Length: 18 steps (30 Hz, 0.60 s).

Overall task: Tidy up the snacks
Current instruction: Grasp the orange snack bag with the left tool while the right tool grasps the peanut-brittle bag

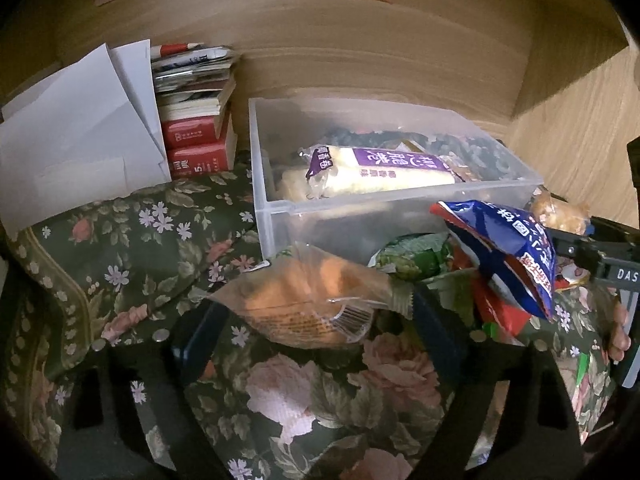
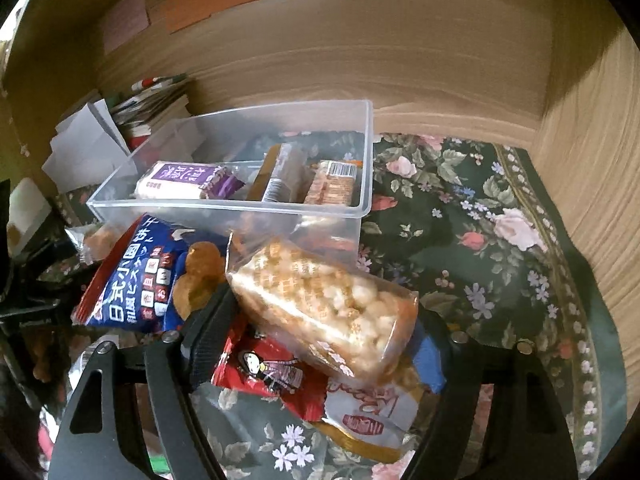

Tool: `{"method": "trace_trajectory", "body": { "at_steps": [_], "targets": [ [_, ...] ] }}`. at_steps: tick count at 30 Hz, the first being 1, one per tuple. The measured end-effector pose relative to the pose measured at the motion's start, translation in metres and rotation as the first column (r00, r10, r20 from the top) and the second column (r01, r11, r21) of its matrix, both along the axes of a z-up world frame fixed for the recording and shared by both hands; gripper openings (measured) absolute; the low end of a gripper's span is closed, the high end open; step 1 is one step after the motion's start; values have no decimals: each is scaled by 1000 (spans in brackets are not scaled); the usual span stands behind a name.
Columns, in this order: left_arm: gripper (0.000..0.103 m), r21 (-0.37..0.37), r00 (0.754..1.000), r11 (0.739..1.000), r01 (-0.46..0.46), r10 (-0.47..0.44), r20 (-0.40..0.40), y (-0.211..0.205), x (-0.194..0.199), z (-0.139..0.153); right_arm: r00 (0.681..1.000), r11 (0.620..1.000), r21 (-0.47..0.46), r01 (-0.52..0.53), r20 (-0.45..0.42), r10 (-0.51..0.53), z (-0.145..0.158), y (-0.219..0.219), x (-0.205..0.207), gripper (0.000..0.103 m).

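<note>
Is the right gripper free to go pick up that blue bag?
Probably not yet. The right gripper is shut on a clear puffed-snack pack, so its fingers are full. The blue bag lies just beside it in front of the bin, close by once the pack is dropped.

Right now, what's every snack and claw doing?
Left claw: shut on orange snack pack, lifted.
Right claw: shut on puffed rice pack.
Clear box: lidless, partly filled.
Purple pack: lying in the box.
Blue bag: lying outside, in front of the box.
</note>
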<state>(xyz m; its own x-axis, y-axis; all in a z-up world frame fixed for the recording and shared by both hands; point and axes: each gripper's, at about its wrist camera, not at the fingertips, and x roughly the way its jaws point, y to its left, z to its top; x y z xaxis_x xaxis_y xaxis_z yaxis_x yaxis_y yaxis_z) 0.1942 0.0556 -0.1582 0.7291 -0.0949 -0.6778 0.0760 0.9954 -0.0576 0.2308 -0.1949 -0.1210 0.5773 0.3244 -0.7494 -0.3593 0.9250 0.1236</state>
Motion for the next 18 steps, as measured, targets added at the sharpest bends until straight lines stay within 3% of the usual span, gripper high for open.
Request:
{"method": "trace_trajectory", "body": {
  "at_steps": [4,5,10,18],
  "targets": [
    [71,33,1000,999,7,-8,12,-5,-5,1,1000,1000,5,0,8,0,1,0,-2,70],
    [60,38,1000,999,5,-6,18,-6,-8,1,1000,1000,5,0,10,0,1,0,-3,69],
    [57,-10,1000,1000,-4,4,12,3,-12,5,1000,1000,10,1,22,-1,6,-4,-10,69],
    [54,-24,998,1000,-20,22,54,10,-30,21,998,1000,23,9,66,-11,25,-15,-23,68]
  ]
}}
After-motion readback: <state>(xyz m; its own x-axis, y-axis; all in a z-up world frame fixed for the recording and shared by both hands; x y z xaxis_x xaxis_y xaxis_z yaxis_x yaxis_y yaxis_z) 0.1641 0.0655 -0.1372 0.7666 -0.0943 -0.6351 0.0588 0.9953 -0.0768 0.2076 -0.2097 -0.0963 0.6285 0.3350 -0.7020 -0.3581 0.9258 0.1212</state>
